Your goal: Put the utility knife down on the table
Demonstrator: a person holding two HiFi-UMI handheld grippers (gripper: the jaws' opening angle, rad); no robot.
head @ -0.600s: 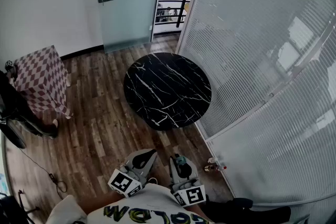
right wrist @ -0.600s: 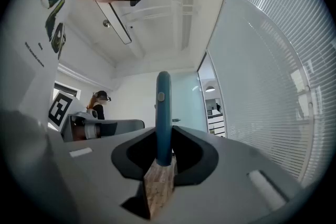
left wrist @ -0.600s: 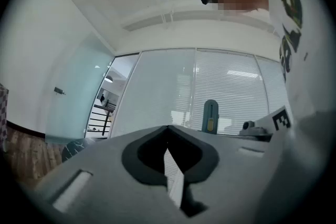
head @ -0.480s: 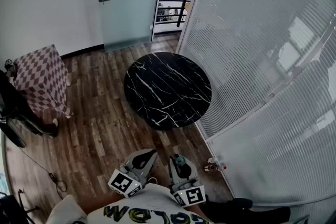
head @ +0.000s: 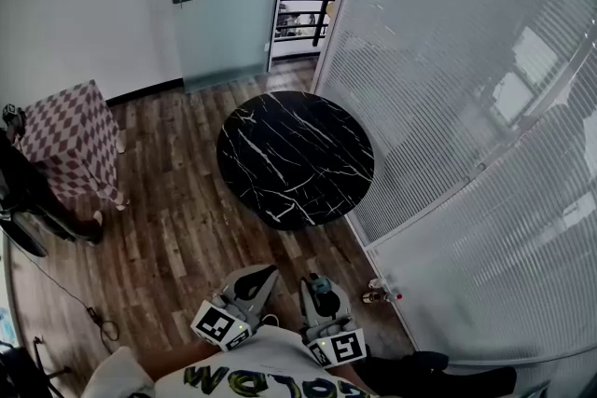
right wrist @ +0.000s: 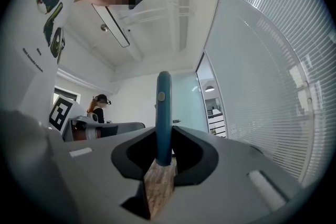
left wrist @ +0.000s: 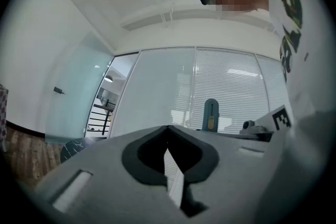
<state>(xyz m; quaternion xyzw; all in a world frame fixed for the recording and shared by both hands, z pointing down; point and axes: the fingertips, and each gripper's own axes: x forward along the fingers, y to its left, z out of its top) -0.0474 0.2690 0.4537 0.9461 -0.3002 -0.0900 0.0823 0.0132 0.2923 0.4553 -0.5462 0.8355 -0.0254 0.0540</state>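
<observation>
1. Head view: the left claw (head: 266, 275) and right claw (head: 317, 286) are held low, side by side. The round black table (head: 294, 154) lies well ahead of both.
2. Left gripper view: its jaws are closed together on nothing. The utility knife (left wrist: 210, 115) stands just to its right.
3. Right gripper view: the jaws are clamped on the utility knife (right wrist: 163, 113), which juts straight ahead. My judgement is that nothing is done yet, and both carrying it over and setting it down remain.

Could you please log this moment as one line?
right hand-held gripper: shut on utility knife | left hand-held gripper: shut, empty | table: ahead, knife not down
</observation>
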